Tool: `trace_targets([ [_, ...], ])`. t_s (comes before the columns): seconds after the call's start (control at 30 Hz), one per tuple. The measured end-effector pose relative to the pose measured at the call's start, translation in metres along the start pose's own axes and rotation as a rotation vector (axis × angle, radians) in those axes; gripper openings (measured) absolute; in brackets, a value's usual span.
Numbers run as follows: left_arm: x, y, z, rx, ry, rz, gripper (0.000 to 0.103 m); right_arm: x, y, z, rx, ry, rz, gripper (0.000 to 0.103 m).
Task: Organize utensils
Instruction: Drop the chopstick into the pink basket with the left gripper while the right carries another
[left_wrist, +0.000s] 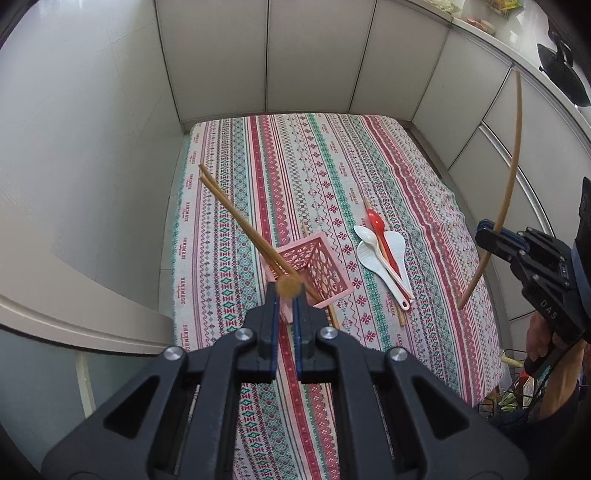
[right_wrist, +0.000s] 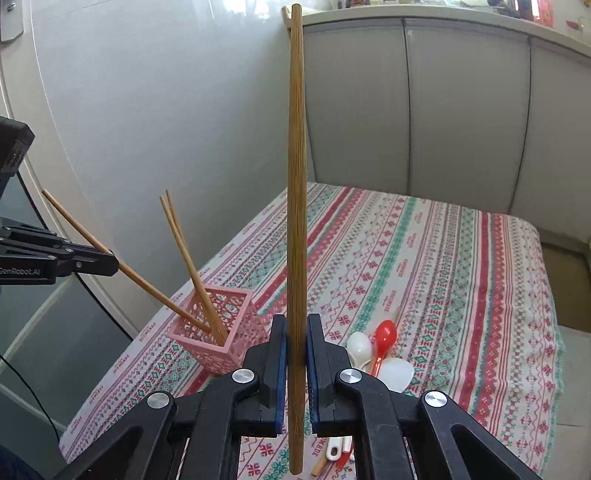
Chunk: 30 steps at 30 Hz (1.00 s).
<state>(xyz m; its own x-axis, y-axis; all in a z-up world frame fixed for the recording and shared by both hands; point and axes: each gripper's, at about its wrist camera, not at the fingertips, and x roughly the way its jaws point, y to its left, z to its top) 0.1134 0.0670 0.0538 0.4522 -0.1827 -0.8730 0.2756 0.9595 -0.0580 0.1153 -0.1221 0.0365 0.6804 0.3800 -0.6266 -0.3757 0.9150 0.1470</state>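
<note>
A pink lattice basket (left_wrist: 317, 266) (right_wrist: 221, 332) stands on the striped tablecloth with two wooden chopsticks (left_wrist: 236, 218) (right_wrist: 184, 251) leaning out of it. My left gripper (left_wrist: 287, 291) (right_wrist: 114, 263) is shut on a third chopstick (right_wrist: 147, 288), whose lower end dips into the basket. In the left wrist view this stick shows end-on as a brown blur (left_wrist: 290, 287). My right gripper (right_wrist: 296, 321) (left_wrist: 484, 232) is shut on another chopstick (right_wrist: 297, 184) (left_wrist: 511, 177), held nearly upright above the table's right side. White spoons (left_wrist: 373, 251) (right_wrist: 360, 347) and a red spoon (left_wrist: 380, 230) (right_wrist: 384, 334) lie piled beside the basket.
Loose chopsticks (left_wrist: 400, 317) lie on the cloth under the spoons and by the basket. Pale cabinet doors (left_wrist: 314, 55) close off the back and right of the table (left_wrist: 295, 166). A white curved wall (left_wrist: 92, 147) stands close on the left. A person's hand (left_wrist: 539, 339) holds the right gripper.
</note>
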Motion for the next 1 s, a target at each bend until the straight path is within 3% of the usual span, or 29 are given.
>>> trace_targets([
  [0.17, 0.007, 0.005, 0.011, -0.001, 0.023, 0.02, 0.01, -0.001, -0.001, 0.001, 0.011, -0.002, -0.003, 0.007],
  [0.33, -0.013, 0.014, 0.014, -0.049, -0.082, 0.028, 0.043, 0.001, -0.004, 0.001, 0.023, -0.004, -0.005, 0.007],
  [0.47, -0.034, 0.023, 0.013, -0.116, -0.146, 0.044, 0.044, 0.0, 0.001, 0.002, 0.017, -0.025, 0.003, 0.007],
  [0.57, -0.067, 0.029, 0.005, -0.187, -0.242, 0.057, 0.048, 0.0, 0.008, 0.005, 0.015, -0.058, 0.015, 0.007],
  [0.63, -0.092, 0.028, -0.009, -0.239, -0.332, 0.101, 0.07, 0.002, 0.014, 0.009, 0.025, -0.094, 0.039, 0.007],
  [0.7, -0.112, 0.023, -0.024, -0.264, -0.414, 0.142, 0.084, 0.008, 0.021, 0.016, 0.041, -0.131, 0.074, 0.007],
  [0.87, -0.117, 0.015, -0.051, -0.308, -0.496, 0.258, 0.087, 0.041, 0.046, 0.026, 0.049, -0.177, 0.098, 0.007],
  [1.0, -0.094, 0.029, -0.061, -0.359, -0.482, 0.267, 0.088, 0.074, 0.059, 0.029, 0.059, -0.179, 0.091, 0.007],
])
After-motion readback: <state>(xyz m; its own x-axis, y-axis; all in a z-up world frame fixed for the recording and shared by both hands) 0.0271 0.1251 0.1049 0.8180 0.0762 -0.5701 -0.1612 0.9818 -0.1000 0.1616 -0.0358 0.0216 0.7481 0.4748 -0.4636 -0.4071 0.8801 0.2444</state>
